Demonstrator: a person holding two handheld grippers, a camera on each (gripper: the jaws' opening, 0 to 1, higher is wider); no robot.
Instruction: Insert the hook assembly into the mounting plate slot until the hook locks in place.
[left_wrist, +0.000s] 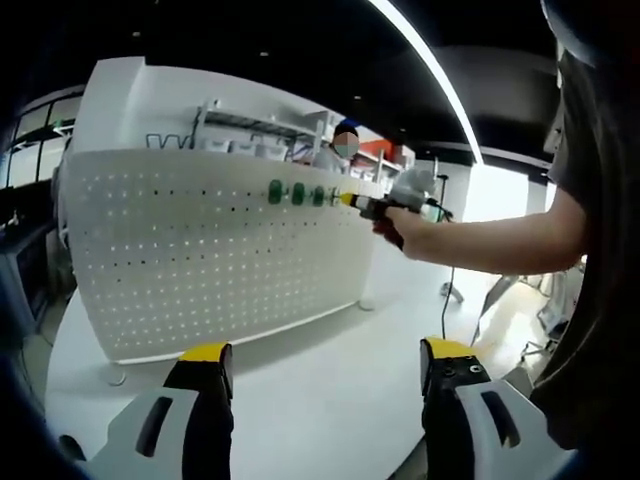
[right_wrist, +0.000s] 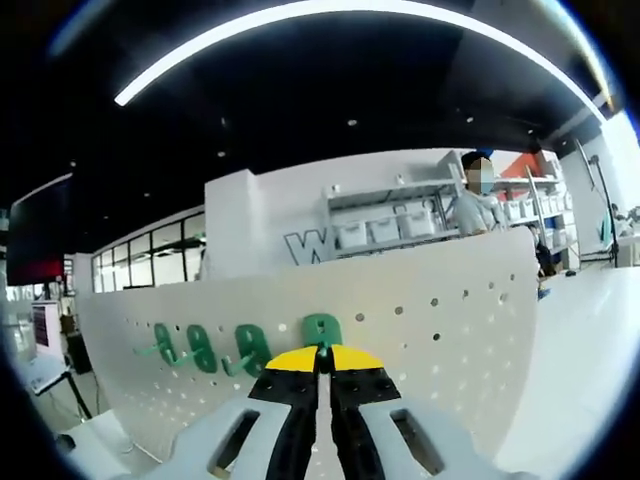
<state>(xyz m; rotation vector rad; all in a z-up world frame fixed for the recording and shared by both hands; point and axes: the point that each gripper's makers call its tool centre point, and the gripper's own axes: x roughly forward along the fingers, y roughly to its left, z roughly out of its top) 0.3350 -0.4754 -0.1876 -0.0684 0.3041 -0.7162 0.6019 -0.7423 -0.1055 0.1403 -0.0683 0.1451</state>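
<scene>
Right gripper view: right tool (right_wrist: 322, 372) clenched on green hook (right_wrist: 321, 330), pressed at upper edge of white pegboard (right_wrist: 440, 330), beside three mounted hooks (right_wrist: 205, 348). Left tool (left_wrist: 325, 365) released, low over table (left_wrist: 330, 400). Hook judged light, rigid plastic; grip base.

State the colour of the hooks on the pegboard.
Green. The hooks on the white pegboard show best in the right gripper view.
</scene>
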